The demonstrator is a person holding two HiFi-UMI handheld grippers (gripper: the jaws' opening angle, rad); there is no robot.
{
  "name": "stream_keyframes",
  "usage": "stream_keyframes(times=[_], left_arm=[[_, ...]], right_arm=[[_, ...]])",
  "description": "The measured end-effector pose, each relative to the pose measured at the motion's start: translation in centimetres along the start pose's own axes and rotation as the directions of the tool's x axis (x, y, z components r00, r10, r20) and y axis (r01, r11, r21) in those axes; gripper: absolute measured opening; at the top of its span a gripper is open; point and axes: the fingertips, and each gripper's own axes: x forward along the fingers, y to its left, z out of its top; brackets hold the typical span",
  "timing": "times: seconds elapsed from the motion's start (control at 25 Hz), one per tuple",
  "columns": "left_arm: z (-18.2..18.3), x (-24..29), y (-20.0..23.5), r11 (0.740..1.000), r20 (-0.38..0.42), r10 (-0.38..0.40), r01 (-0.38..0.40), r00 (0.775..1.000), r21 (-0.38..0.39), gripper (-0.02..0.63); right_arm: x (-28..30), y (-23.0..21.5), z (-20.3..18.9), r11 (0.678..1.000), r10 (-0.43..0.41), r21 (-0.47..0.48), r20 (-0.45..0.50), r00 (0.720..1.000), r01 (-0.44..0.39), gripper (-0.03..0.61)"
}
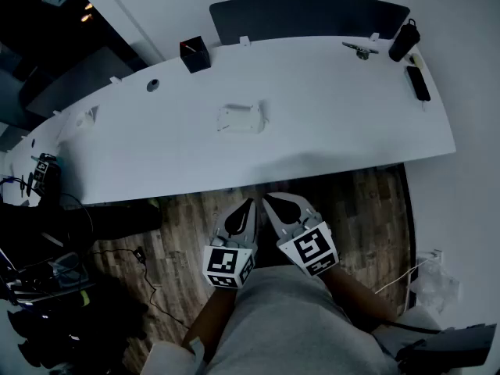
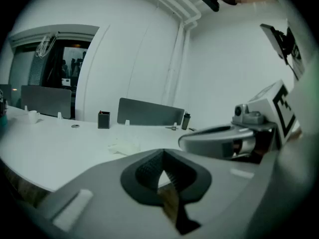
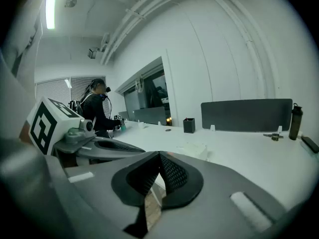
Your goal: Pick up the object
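Observation:
A small white boxy object (image 1: 240,118) lies near the middle of the long white desk (image 1: 344,131); it shows faintly in the left gripper view (image 2: 123,147) and in the right gripper view (image 3: 195,149). Both grippers hover side by side over the wooden floor, short of the desk's near edge. My left gripper (image 1: 250,203) (image 2: 162,153) is shut with nothing in it. My right gripper (image 1: 266,199) (image 3: 159,156) is shut and empty too, its tip close to the left one's.
A black pen holder (image 1: 194,55) stands at the desk's back, before a dark divider panel (image 1: 305,16). A black bottle (image 1: 404,41), a dark flat device (image 1: 418,83) and a small metal item (image 1: 359,50) lie far right. Cables and gear (image 1: 47,280) crowd the floor at left. A person (image 3: 97,111) stands far left.

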Motion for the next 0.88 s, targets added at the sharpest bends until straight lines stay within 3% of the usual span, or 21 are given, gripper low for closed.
stream_keyframes(times=[0.48,0.88], left_arm=[[3.1,6.3,1.6,0.999,0.012,-0.015,0.015,1.000,0.030,0.002],[4.3,12.1,8.4,0.999,-0.062,-0.054,0.053,0.997,-0.011,0.002]], right_arm=[[4.2,-4.5,1.9,0.999,0.000,-0.044,-0.025,1.000,-0.001,0.000],[10.5,-8.7,5.2,0.995,-0.025,-0.097,-0.079,0.997,0.017,0.000]])
